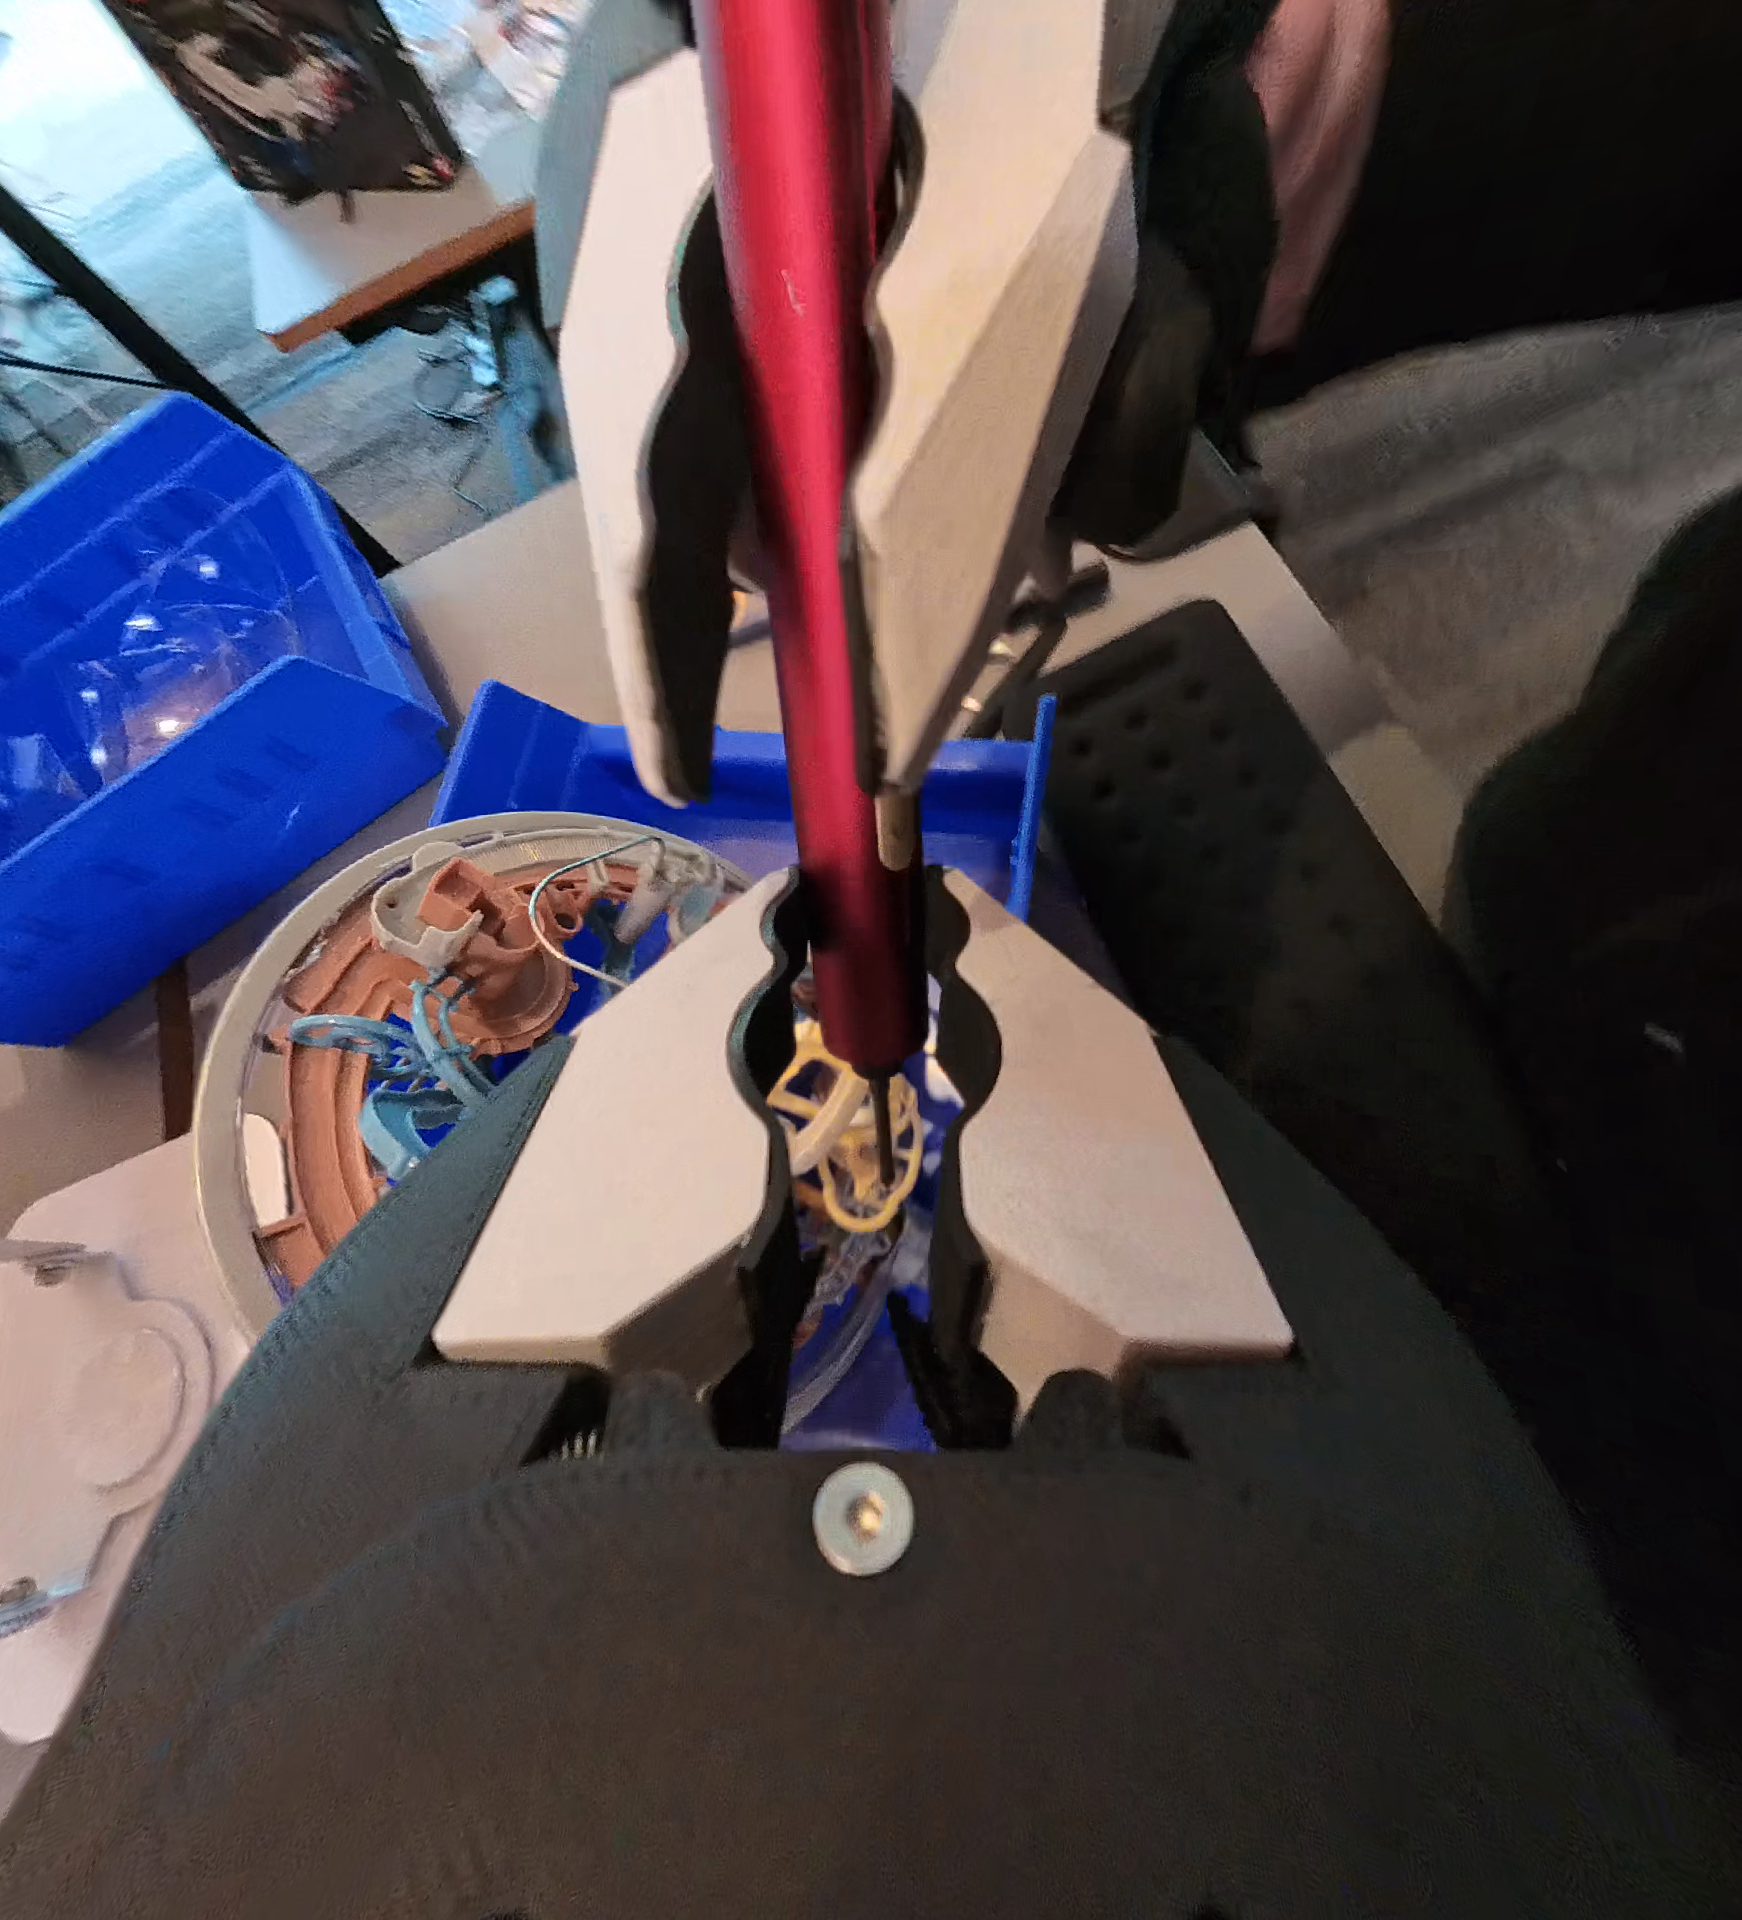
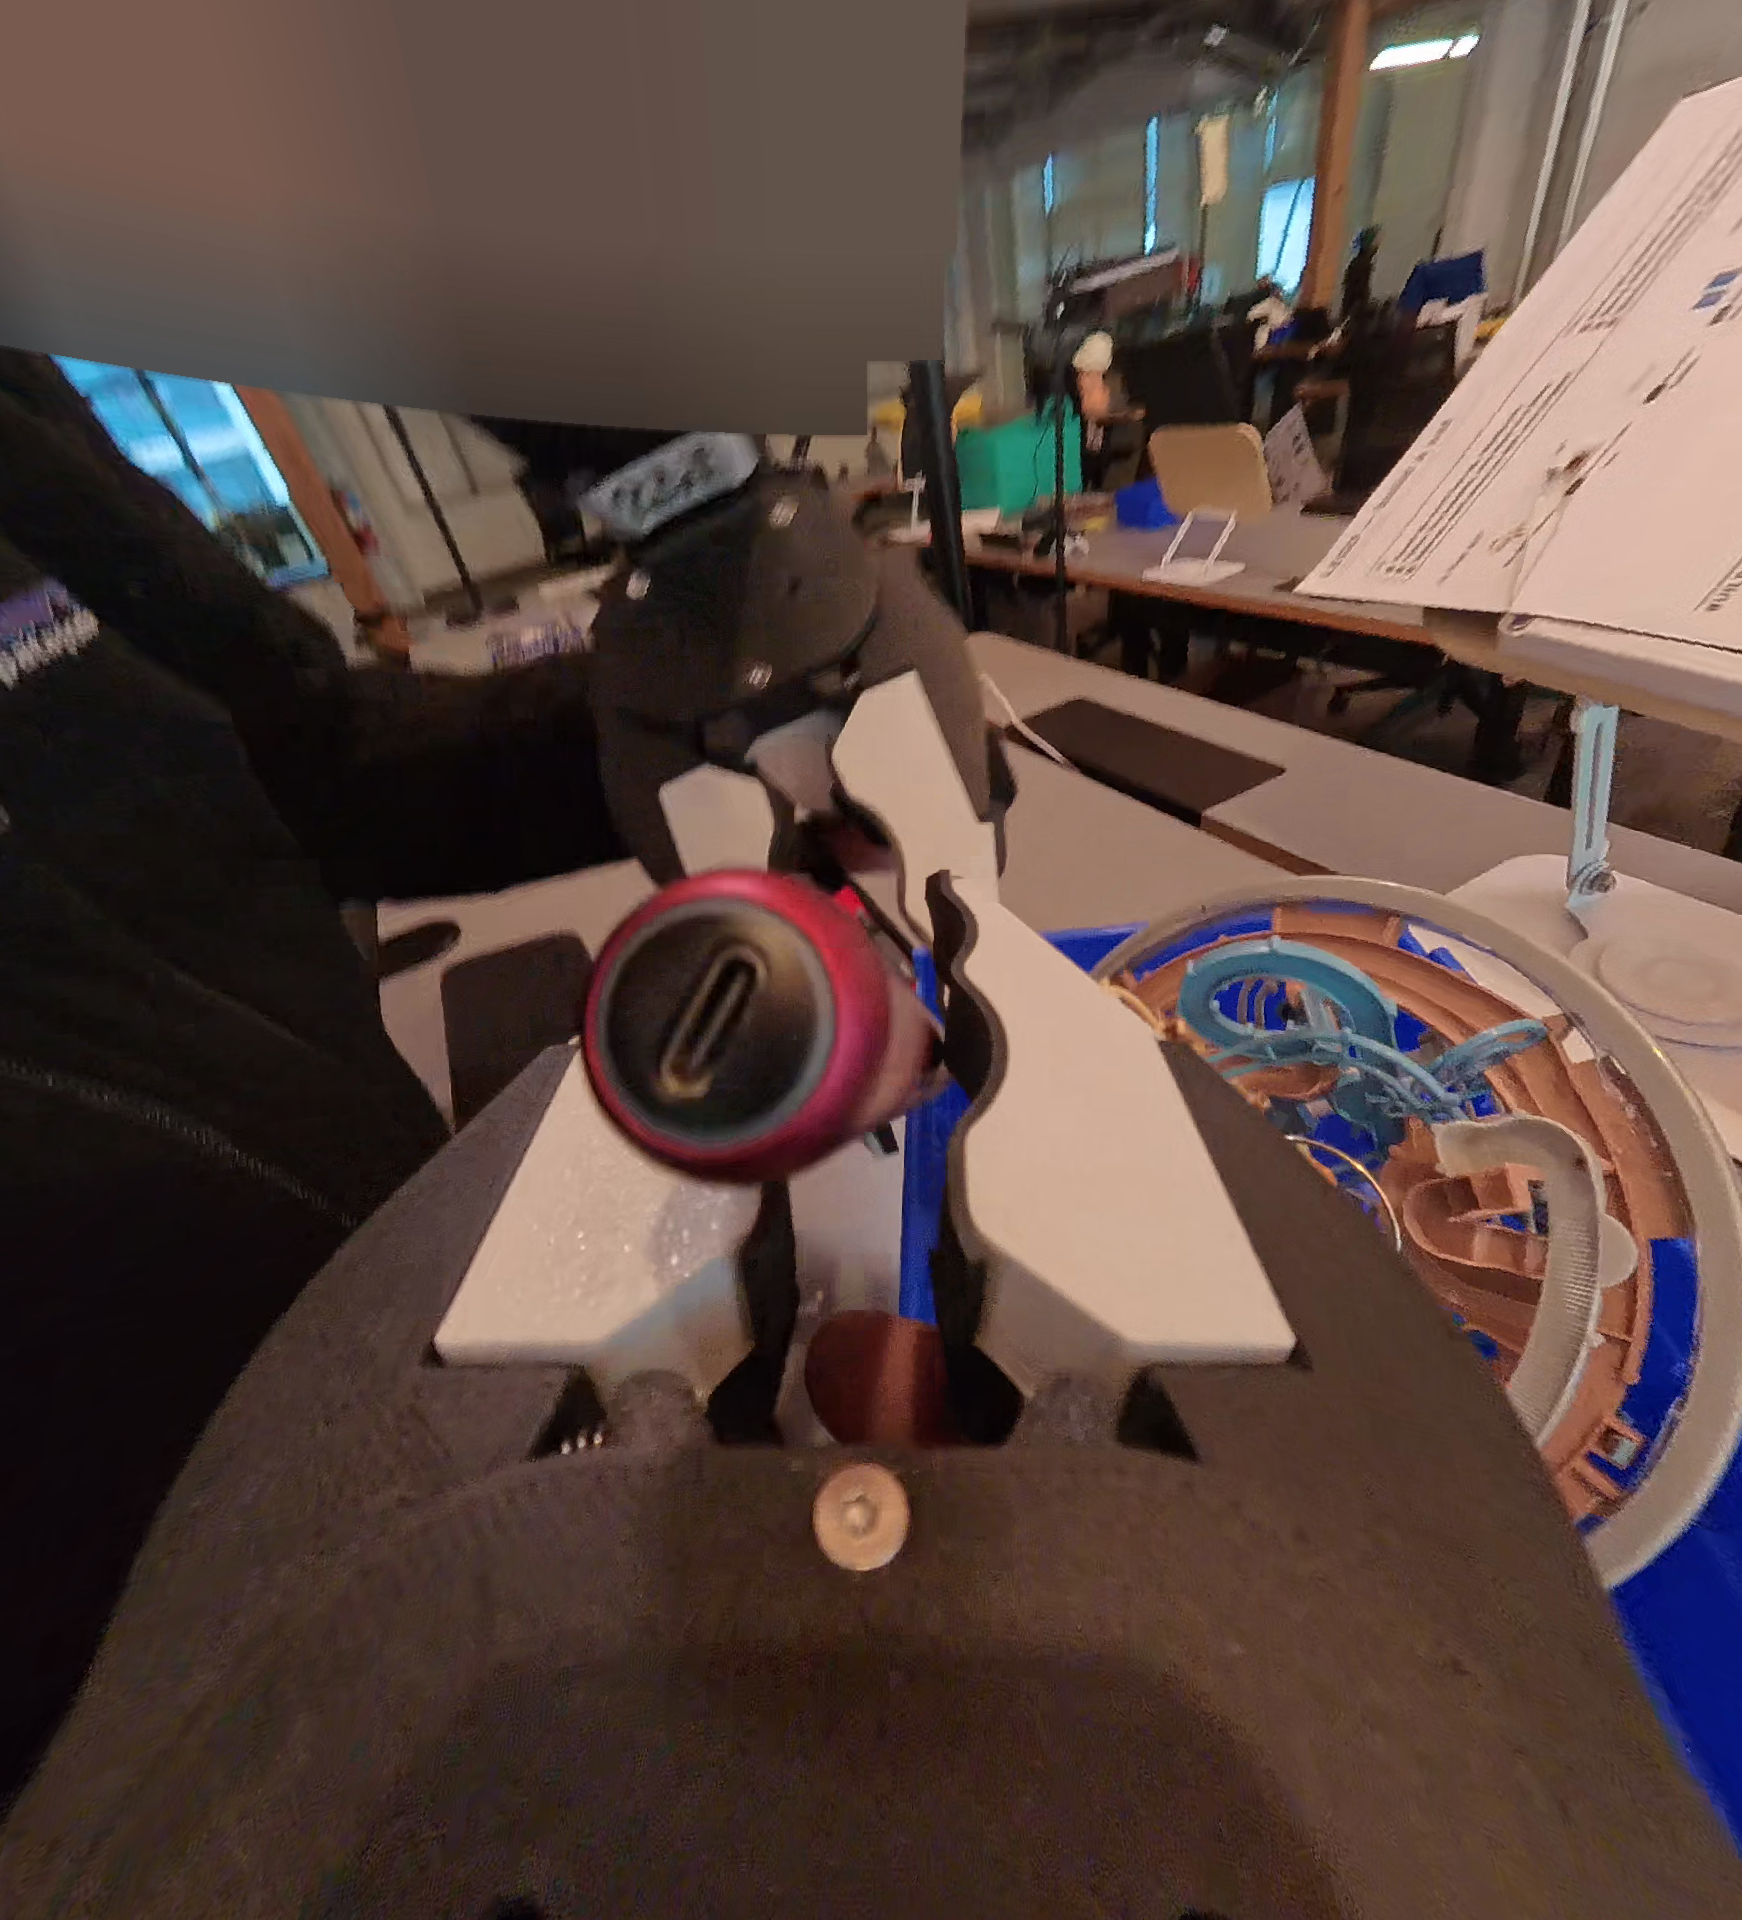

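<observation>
The blue bin [image 1: 742, 779] holds the clear ball maze [image 1: 410, 1039]. My right gripper [image 2: 851, 1049] clamps the red screwdriver [image 1: 825, 520], tip on the yellow wheel [image 1: 846, 1153]. My left gripper [image 1: 862, 1049] straddles the shaft; its grip is unclear.

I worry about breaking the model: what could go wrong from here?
The bit of the red screwdriver rests on thin yellow spokes; a slip or hard push may snap them. The right tool and left tool pinch its smooth barrel, so it may twist or slide. The dome seems unclamped in the blue bin and could rock.
</observation>
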Demonstrator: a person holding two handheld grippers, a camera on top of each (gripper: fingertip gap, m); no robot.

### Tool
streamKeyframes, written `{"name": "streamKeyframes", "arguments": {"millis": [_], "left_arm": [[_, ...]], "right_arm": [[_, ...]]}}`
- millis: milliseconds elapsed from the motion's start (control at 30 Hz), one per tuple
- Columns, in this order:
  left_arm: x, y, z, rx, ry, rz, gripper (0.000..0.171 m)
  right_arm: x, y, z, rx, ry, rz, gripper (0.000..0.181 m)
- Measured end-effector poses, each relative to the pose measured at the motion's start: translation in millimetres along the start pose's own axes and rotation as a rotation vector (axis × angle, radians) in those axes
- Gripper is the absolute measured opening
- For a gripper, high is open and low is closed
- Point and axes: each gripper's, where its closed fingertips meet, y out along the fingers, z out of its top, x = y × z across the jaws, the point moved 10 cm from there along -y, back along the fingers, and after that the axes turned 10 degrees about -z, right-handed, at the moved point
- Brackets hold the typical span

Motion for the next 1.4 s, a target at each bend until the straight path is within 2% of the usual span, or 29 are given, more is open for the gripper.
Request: {"name": "streamKeyframes", "arguments": {"millis": [133,367,467,567,600,667,833,900,933,1000,1067,1133,1267,1400], "left_arm": [[-6.2,-8.6,3.9,-0.098,0.075,-0.144,0.021],[-18.7,-6.6,2.7,-0.145,0.076,-0.355,0.021],[-20.7,-4.8,3.5,-0.138,0.084,-0.375,0.021],[-21.8,-3.1,4.9,-0.122,0.08,-0.333,0.021],[-21.8,-2.8,4.6,-0.113,0.068,-0.314,0.02],[-22.4,-4.9,3.2,-0.098,0.05,-0.226,0.037],[-15.0,-21.9,-0.2,0.042,-0.017,0.047,0.039],[-6.7,-16.0,-4.5,0.063,-0.043,0.156,0.04],[-3.7,-13.2,-6.0,0.072,-0.03,0.256,0.039],[4.9,-2.3,-9.1,0.066,-0.03,0.33,0.039],[10.3,4.0,-11.7,0.057,0.007,0.488,0.042],[16.0,5.7,-7.8,0.097,0.023,0.599,0.045],[18.4,15.0,0.8,0.076,0.108,0.744,0.038],[12.5,21.1,-1.4,0.06,0.096,0.739,0.017]], "right_arm": [[-6.5,0.9,-1.5,-0.118,-0.148,0.032,0.024],[-10.6,4.3,-4.0,-0.157,-0.292,-0.007,0.02],[-11.1,1.3,-7.2,-0.124,-0.293,-0.028,0.02],[-10.7,-1.0,-7.1,-0.076,-0.276,-0.068,0.02],[-10.3,-1.7,-7.1,-0.068,-0.276,-0.083,0.02],[-8.2,-4.4,-5.9,-0.047,-0.289,-0.138,0.018],[-4.2,-8.9,-2.6,0.005,-0.295,-0.235,0.018],[-5.1,-6.4,-2.2,0.025,-0.291,-0.246,0.018],[-5.5,-4.8,-1.9,0.037,-0.29,-0.254,0.018],[-4.9,-2.4,0.4,0.079,-0.276,-0.289,0.018],[-3.2,-0.5,2.6,0.108,-0.255,-0.323,0.018],[-2.5,1.5,4.0,0.142,-0.225,-0.359,0.018],[-6.8,9.4,2.1,0.19,-0.142,-0.374,0.018],[-12.7,15.5,-1.3,0.221,-0.062,-0.356,0.019]]}}
